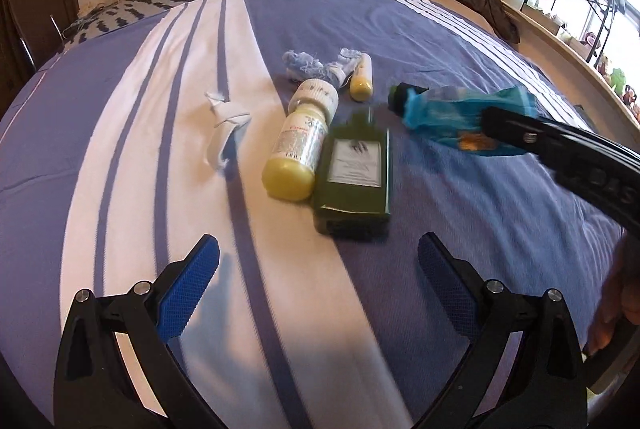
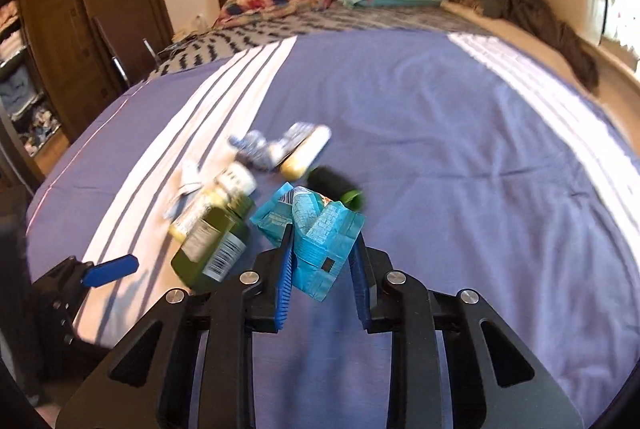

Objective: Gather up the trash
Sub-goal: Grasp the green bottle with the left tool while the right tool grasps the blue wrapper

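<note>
Several trash items lie clustered mid-bed on the blue striped bedspread (image 1: pixel 460 29): a yellow-capped white bottle (image 1: pixel 298 145), a flat green bottle (image 1: pixel 356 173) touching it, a smaller yellow tube (image 1: pixel 362 77), a blue-white fabric scrap (image 1: pixel 304 63), a crumpled white tissue (image 1: pixel 226 127). Right gripper (image 2: pixel 322 253) is clamped on a crumpled teal wrapper (image 2: pixel 316 229), the blue pads pinching its lower part; whether the wrapper is lifted off the bedspread is unclear, some motion blur. A dark-capped green thing (image 2: pixel 340 185) sits just behind the wrapper. Left gripper (image 1: pixel 318 289) hangs with jaws spread wide and nothing between them, near the green bottle's base. Wrapper looks light, thin, crinkly foil, likely slippery, so a grip on a bunched fold is safest. Bottles look rigid and smooth and likely heavier; best taken across the body, not the cap. Tissue and fabric are soft, pinch anywhere.
</note>
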Demonstrator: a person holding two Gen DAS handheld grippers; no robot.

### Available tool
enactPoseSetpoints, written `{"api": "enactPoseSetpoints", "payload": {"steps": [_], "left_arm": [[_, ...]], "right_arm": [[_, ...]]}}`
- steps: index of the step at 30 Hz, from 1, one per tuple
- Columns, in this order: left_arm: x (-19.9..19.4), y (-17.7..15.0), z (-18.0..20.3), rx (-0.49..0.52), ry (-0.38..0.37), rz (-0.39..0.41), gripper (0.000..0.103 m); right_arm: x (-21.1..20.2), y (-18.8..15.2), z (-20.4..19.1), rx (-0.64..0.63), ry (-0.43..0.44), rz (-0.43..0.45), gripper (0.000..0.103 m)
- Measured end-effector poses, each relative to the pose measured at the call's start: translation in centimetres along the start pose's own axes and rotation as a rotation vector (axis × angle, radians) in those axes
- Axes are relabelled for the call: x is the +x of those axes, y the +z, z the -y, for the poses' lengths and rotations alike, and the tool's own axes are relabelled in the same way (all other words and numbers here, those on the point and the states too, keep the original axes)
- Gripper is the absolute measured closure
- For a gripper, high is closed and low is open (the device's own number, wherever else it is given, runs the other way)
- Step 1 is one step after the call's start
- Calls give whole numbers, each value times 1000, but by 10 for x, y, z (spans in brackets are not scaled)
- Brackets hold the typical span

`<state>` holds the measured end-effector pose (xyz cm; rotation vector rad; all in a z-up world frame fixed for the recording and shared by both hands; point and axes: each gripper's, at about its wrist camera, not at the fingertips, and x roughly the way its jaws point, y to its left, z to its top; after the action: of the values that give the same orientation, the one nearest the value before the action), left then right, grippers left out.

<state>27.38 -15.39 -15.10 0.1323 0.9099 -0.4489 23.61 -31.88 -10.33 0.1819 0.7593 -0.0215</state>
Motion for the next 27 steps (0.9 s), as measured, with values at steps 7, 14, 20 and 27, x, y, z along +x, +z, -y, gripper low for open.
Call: {"api": "enactPoseSetpoints", "payload": {"steps": [7, 14, 20, 27], "left_arm": [[22, 16, 12, 19, 3, -26, 36], [18, 20, 13, 27, -6, -27, 60], [-20, -5, 9, 37, 9, 8, 61], [-82, -37, 5, 46, 27, 75, 61]], "right_arm": [[-19, 7, 21, 13, -23, 38, 77], [-31, 1, 22, 14, -15, 42, 77], [-51, -9, 10, -26, -17, 58, 77], [-80, -34, -8, -65, 1, 62, 77]]}}
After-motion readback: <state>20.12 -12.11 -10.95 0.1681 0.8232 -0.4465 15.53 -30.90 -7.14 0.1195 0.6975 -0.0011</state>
